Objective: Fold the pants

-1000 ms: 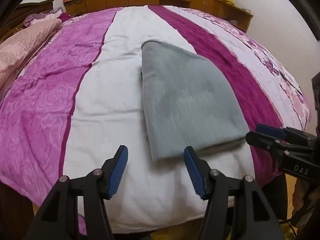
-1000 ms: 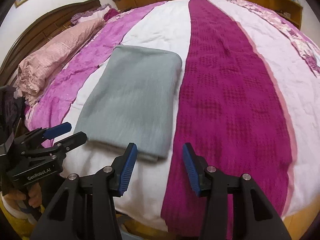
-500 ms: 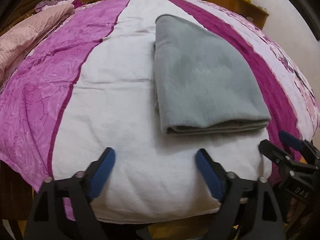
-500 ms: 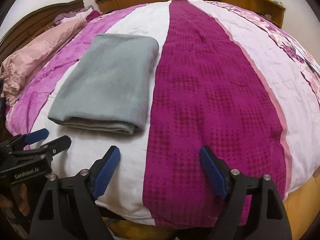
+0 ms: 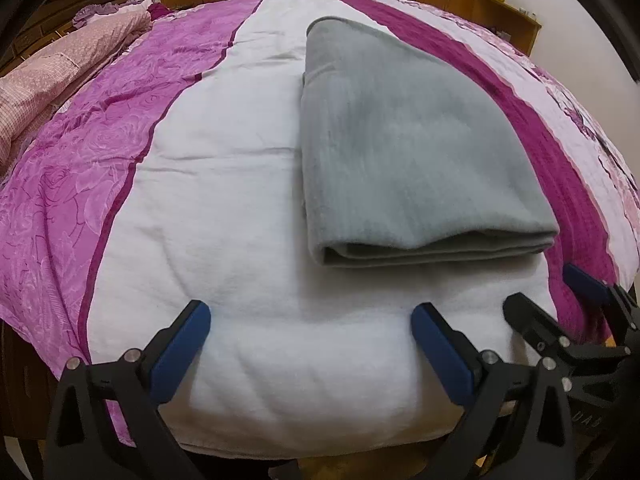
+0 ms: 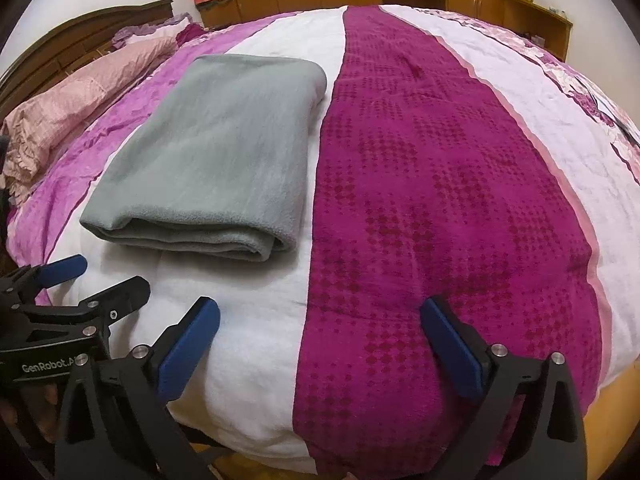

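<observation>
Both my left gripper [image 5: 310, 332] and right gripper [image 6: 320, 330] are spread wide, holding nothing. Folded grey fleece pants [image 5: 404, 148] lie ahead, long axis pointing away, nearer my left one.

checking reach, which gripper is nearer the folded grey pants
Left, narrowly. The left gripper sits open just short of the pants' near edge; the right gripper is open, off past their right corner.
</observation>
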Demonstrator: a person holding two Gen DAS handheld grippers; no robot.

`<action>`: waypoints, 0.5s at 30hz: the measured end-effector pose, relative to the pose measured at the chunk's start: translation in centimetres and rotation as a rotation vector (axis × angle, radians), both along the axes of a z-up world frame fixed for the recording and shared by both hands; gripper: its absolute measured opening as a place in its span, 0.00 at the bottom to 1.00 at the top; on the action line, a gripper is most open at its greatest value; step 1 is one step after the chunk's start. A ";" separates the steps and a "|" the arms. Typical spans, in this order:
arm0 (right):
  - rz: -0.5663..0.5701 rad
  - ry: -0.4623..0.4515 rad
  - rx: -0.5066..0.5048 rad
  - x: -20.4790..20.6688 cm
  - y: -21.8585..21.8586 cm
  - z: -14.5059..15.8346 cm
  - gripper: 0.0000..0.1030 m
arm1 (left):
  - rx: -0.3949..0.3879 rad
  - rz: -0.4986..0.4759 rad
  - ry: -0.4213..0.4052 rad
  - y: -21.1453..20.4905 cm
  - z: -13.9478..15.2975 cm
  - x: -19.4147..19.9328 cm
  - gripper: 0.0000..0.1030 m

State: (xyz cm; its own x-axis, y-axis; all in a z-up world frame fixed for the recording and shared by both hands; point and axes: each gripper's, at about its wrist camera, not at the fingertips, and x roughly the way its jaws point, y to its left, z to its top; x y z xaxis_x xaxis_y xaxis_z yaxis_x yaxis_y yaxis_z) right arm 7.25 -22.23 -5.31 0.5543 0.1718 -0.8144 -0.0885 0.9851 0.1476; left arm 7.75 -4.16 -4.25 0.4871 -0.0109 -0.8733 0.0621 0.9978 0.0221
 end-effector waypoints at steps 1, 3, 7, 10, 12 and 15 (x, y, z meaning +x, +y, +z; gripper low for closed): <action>0.000 -0.001 -0.004 0.0 0.1 -0.1 0.95 | 0.000 0.000 0.000 0.1 0.0 0.0 1.00; 0.000 -0.003 -0.006 0.0 0.1 -0.1 0.95 | 0.000 0.000 0.000 0.1 0.0 0.0 1.00; -0.001 -0.006 -0.004 -0.1 0.1 -0.2 0.95 | -0.001 -0.001 0.000 0.1 0.0 0.0 1.00; -0.001 -0.007 -0.003 -0.1 0.1 -0.2 0.96 | -0.002 -0.001 0.000 0.0 0.0 0.1 1.00; -0.001 -0.008 -0.003 -0.1 0.1 -0.2 0.96 | -0.001 0.000 0.000 0.0 0.0 0.0 1.00; -0.001 -0.007 -0.003 -0.1 0.1 -0.2 0.96 | -0.001 0.000 0.000 0.0 0.0 0.1 1.00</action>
